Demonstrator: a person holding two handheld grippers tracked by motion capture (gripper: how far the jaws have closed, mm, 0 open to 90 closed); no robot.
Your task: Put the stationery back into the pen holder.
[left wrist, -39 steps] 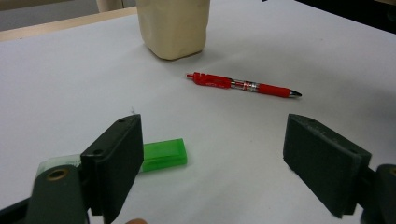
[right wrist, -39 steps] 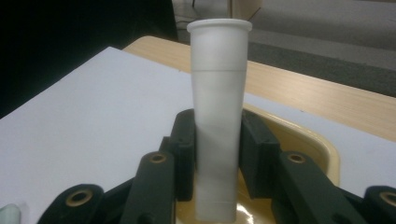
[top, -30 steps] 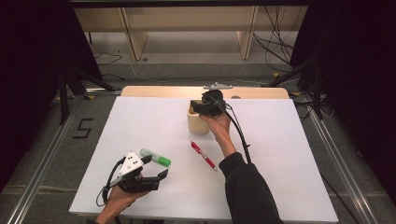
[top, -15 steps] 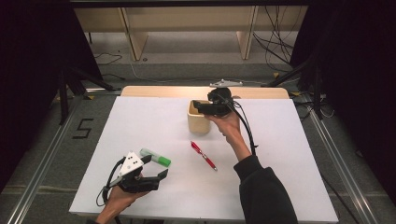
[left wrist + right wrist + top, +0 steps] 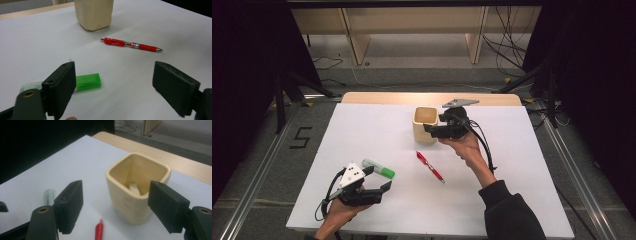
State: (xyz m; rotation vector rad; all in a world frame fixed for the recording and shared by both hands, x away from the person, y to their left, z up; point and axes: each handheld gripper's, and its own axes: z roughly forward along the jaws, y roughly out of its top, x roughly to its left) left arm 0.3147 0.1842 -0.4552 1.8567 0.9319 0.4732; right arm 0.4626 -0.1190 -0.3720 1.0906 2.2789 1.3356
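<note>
**Cream cup and pens on white table**

Cream square cup [image 5: 425, 125] upright near table's [image 5: 362, 130] far edge, pale object inside; right gripper [image 5: 432, 131] just beside it, jaws just opened wide, nothing between; red pen [image 5: 430, 166] lying mid-table, print unreadable; green marker [image 5: 379, 169] beside left gripper [image 5: 384, 187], jaws spread, empty; floor marking "5" [image 5: 301, 137].

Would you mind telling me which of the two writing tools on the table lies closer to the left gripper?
The green marker, lying right beside the left gripper; the red pen sits farther off, toward the cream cup.
</note>
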